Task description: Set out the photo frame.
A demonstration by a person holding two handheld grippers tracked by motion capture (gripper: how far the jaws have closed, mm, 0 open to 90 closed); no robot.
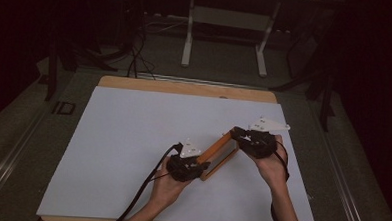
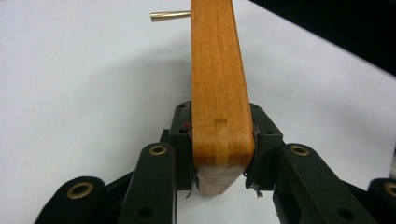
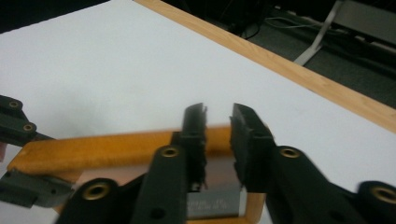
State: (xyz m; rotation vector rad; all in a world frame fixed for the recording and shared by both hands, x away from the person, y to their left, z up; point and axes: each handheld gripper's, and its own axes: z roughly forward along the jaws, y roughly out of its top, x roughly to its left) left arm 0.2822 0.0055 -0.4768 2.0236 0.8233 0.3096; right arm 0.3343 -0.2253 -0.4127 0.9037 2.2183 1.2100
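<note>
While the wooden frame [image 1: 218, 154] lies slantwise near the desk's [image 1: 132, 138] right edge in the high view, the left tongs [image 1: 185, 168] hold its near end and the right tongs [image 1: 248, 138] its far end. In the left gripper view those jaws are clamped on the frame's end, its long axis running straight away; in the right gripper view the right tongs [image 3: 218, 122] look narrowly parted astride the top rail, the grip uncertain

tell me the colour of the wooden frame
Orange-brown wood; the frame shows best in the left gripper view.
</note>
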